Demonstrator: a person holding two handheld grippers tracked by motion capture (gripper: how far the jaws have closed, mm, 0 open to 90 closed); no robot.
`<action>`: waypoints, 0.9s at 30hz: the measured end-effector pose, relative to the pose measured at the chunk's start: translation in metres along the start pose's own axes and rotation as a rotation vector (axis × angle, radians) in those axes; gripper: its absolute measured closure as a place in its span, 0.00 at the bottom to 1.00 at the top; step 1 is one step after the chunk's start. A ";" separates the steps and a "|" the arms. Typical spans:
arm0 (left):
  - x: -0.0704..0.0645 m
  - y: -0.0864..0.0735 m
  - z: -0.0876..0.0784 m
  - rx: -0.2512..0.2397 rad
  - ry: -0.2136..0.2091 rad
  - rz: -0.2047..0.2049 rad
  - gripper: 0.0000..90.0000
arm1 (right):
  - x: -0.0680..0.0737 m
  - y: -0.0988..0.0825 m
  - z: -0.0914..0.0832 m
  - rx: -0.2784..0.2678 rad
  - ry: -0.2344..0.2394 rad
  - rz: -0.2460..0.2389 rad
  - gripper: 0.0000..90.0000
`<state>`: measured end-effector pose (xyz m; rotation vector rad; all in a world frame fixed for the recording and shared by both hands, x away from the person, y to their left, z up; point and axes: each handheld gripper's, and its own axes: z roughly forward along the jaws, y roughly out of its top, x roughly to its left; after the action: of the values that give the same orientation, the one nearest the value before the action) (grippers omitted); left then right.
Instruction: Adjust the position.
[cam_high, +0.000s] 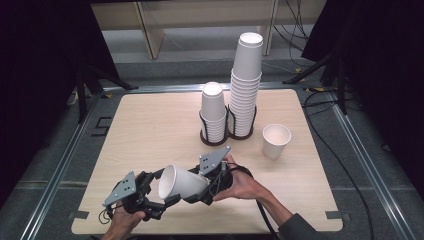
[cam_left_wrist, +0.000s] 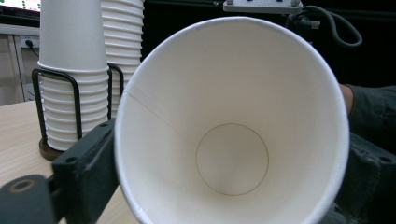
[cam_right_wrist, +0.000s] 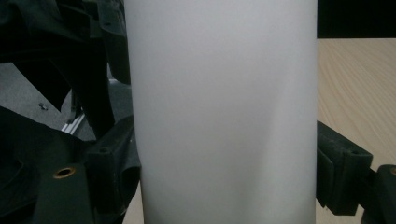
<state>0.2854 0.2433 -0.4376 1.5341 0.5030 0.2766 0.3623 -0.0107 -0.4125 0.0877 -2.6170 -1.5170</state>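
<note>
Two tools meet on one paper cup lying sideways: right tool clamps its body; left tool, part-open, straddles its rim, contact unclear.

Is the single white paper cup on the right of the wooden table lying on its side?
No, the single white paper cup stands upright with its open mouth up, apart from the two cup stacks.

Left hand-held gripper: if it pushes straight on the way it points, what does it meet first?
Probably the paper cup: its open mouth faces the left hand-held gripper, already between the jaws. Behind it sits the right hand-held gripper.
</note>
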 end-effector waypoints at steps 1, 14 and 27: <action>0.000 0.000 0.000 0.011 -0.001 0.006 0.11 | 0.000 0.000 0.000 0.006 -0.012 -0.021 0.25; -0.003 -0.001 0.004 0.102 -0.001 0.055 0.16 | 0.013 0.011 0.008 0.201 -0.106 -0.088 0.19; -0.006 -0.001 0.006 0.164 -0.002 0.104 0.17 | 0.013 0.009 0.016 0.218 -0.089 -0.076 0.19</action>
<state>0.2834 0.2353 -0.4376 1.7234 0.4536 0.3205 0.3477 0.0061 -0.4114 0.1436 -2.8730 -1.2788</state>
